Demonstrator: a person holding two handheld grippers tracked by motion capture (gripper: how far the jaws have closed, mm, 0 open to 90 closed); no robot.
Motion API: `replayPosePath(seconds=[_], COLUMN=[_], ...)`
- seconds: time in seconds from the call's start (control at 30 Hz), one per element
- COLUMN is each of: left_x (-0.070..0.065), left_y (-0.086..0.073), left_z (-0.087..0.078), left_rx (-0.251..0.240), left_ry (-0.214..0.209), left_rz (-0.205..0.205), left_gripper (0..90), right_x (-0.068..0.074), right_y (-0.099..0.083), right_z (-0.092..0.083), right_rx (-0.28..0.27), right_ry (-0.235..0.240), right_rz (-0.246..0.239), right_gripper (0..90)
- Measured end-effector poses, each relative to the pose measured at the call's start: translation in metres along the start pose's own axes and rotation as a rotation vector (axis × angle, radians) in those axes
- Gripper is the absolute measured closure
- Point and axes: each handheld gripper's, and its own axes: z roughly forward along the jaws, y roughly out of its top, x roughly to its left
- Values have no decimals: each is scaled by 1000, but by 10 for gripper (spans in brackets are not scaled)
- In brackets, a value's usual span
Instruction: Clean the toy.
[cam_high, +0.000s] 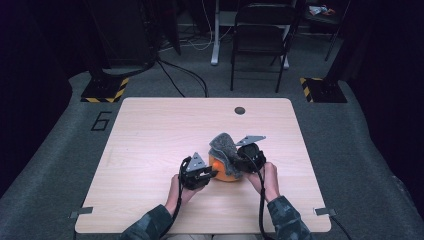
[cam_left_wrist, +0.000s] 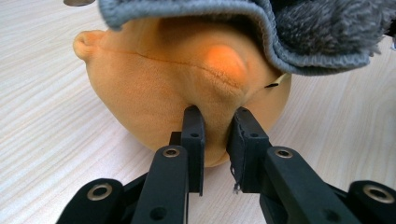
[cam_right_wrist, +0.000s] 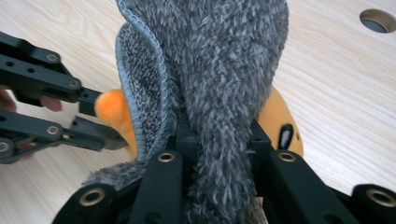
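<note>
High view: one orange plush toy (cam_high: 223, 171), one grey cloth (cam_high: 223, 146), two hand-held grippers.

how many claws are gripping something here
2. The left claw pinches a fold of the orange plush toy near the table's middle; the right claw, just beside it, clamps the grey fuzzy cloth draped over the toy.

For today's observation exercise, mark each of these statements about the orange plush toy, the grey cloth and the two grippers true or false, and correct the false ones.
1. The left gripper pinches a fold of the orange plush toy. True.
2. The right gripper is closed on the grey fuzzy cloth. True.
3. The cloth lies flat on the table, away from the toy. False: it drapes over the toy.
4. The toy is blue. False: it is orange.
5. The toy sits on the floor. False: it rests on the wooden table.
</note>
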Motion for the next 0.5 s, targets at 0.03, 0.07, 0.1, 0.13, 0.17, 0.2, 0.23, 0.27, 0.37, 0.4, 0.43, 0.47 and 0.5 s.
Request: replayPosePath(seconds=[0.03, 0.07, 0.1, 0.13, 0.17, 0.2, 0.23, 0.27, 0.37, 0.4, 0.43, 0.47, 0.5], left_x=[0, 1, 1, 1, 1, 1, 1, 2, 2, 2, 2, 2, 2], left_y=[0, 0, 0, 0, 0, 0, 0, 0, 0, 0, 0, 0, 0], left_z=[0, 0, 0, 0, 0, 0, 0, 0, 0, 0, 0, 0, 0], left_rx=[0, 1, 2, 3, 3, -1, 0, 2, 2, 1, 1, 2, 1], left_ry=[2, -3, -5, -4, -4, -2, -3, -5, -6, -6, -6, -6, -5], left_rz=[1, 0, -3, -1, -2, -7, -7, -4, -6, -7, -8, -5, -7], left_gripper=[768, 768, 769, 768, 768, 768, 768, 768, 767, 766, 766, 766, 766], right_x=[-1, -3, -5, -6, -8, -10, -12, -15, -22, -24, -27, -29, -32], right_y=[0, -1, -2, -2, -3, -4, -5, -6, -9, -10, -11, -12, -14], right_z=[0, 0, 0, 0, 1, 0, 1, 1, 2, 3, 3, 3, 4], right_rx=[1, 4, 8, 8, 11, 18, 20, 21, 28, 30, 35, 39, 45], right_ry=[-5, -7, -8, -9, -14, -15, -15, -17, -20, -24, -28, -31, -35], right_rz=[10, 6, 9, 15, 23, 19, 35, 42, 64, 70, 70, 79, 80], right_gripper=[743, 743, 743, 743, 743, 743, 743, 743, 743, 743, 743, 743, 742])
